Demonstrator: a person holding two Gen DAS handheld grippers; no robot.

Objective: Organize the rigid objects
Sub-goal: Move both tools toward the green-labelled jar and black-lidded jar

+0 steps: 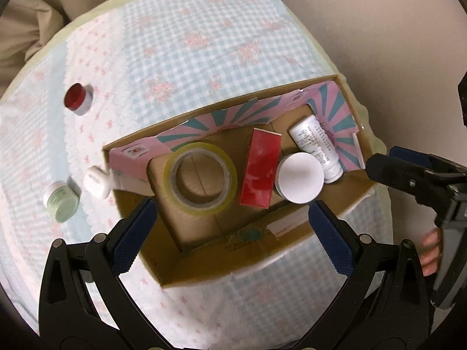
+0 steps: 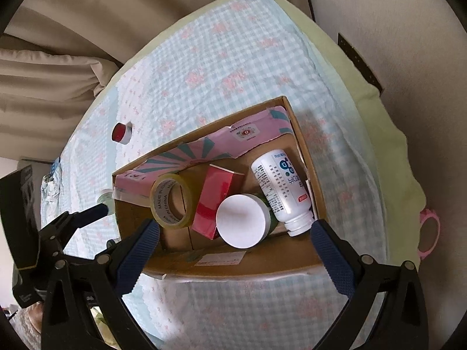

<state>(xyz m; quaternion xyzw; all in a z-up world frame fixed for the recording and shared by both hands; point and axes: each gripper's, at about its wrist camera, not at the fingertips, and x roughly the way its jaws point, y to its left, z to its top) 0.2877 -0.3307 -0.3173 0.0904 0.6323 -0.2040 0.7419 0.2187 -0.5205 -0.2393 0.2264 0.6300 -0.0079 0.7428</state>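
On the checked cloth (image 1: 204,29), the cardboard box (image 2: 233,265) half hides a green-lidded jar (image 2: 105,198)

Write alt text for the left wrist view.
An open cardboard box on a checked tablecloth holds a tape roll, a red carton, a white-lidded jar and a white bottle. The left tool hangs open above it. Three small containers sit outside, left of the box.

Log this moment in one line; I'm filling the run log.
left gripper open | right gripper open | tape roll, red box in cardboard box
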